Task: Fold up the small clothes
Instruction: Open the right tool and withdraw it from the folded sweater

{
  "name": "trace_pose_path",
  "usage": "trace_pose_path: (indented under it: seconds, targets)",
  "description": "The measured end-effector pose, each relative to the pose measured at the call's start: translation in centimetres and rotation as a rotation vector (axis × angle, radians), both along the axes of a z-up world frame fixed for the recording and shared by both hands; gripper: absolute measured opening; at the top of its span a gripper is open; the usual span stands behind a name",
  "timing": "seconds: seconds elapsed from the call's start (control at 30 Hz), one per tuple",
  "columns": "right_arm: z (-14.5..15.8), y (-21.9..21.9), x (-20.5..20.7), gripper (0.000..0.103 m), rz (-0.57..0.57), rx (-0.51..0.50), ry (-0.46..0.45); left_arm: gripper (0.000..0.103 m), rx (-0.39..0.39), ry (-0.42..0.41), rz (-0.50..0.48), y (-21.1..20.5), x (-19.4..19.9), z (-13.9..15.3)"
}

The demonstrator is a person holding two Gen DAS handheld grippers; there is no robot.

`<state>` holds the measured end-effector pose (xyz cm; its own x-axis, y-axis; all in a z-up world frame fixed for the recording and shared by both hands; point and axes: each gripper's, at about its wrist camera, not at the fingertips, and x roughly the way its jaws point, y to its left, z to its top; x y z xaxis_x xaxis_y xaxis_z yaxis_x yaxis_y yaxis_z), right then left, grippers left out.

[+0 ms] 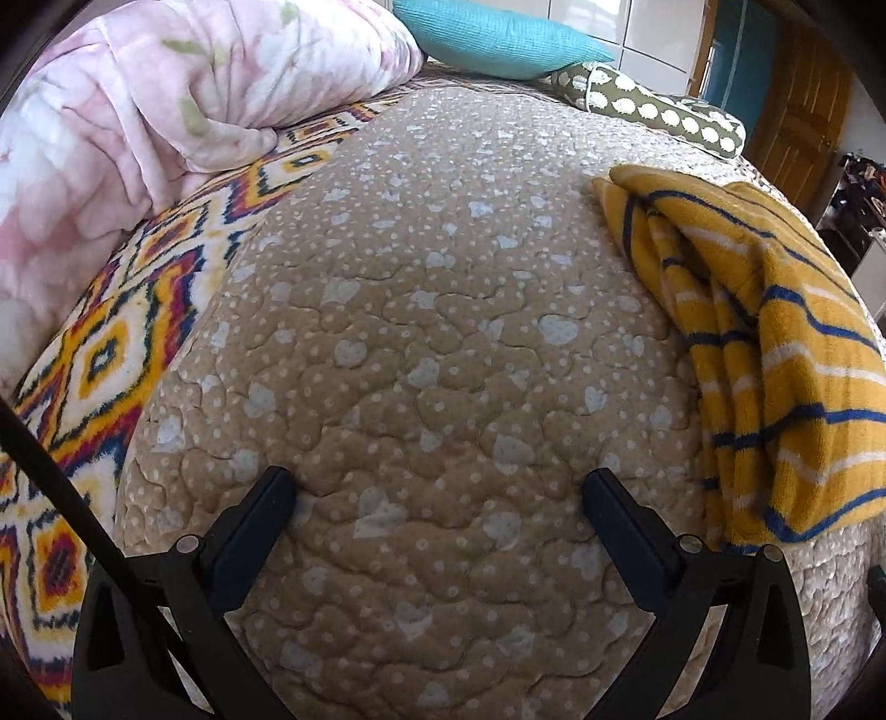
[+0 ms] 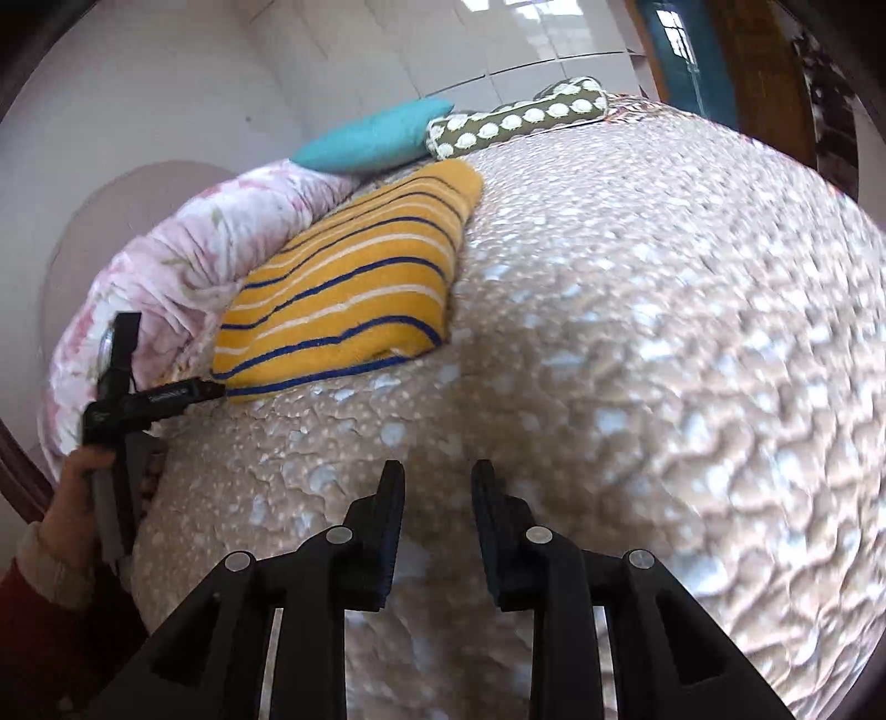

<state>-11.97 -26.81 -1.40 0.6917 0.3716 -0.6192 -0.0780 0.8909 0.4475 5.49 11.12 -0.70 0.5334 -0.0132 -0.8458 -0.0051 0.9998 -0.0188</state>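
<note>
A yellow garment with blue and white stripes (image 1: 775, 354) lies folded on the beige quilted bed cover (image 1: 421, 343), to the right in the left wrist view and upper left in the right wrist view (image 2: 343, 288). My left gripper (image 1: 440, 487) is open wide and empty, low over the cover, left of the garment. My right gripper (image 2: 437, 471) has a narrow gap between its fingers, holds nothing, and hovers over bare cover (image 2: 637, 360) to the right of the garment. The left gripper also shows in the right wrist view (image 2: 183, 387), held by a hand at the garment's near corner.
A pink floral duvet (image 1: 138, 111) is heaped at the back left over a zigzag patterned blanket (image 1: 111, 343). A teal pillow (image 1: 498, 33) and an olive dotted bolster (image 1: 653, 105) lie at the head. A wooden door (image 1: 803, 122) stands beyond the bed.
</note>
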Motion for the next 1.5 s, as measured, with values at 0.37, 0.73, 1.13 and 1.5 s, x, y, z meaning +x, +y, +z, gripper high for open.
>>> trace_pose_path:
  seconds: [0.37, 0.73, 1.13, 1.5]
  targets:
    - [-0.6, -0.8, -1.3, 0.027, -0.017, 0.059, -0.053, 0.103, 0.124, -0.211, 0.071, -4.1, -9.5, 4.8]
    - [2.7, 1.7, -3.2, 0.079, -0.199, -0.297, -0.147, 0.103, 0.053, -0.278, -0.037, -11.6, -17.1, 7.8]
    - [1.2, 0.4, -2.4, 0.079, -0.235, -0.305, -0.061, 0.103, 0.076, -0.109, -0.076, -14.1, -17.1, 2.7]
    - [0.7, 1.4, -2.4, 0.079, -0.229, -0.376, -0.068, 0.103, 0.060, -0.041, -0.067, -13.9, -17.1, 0.7]
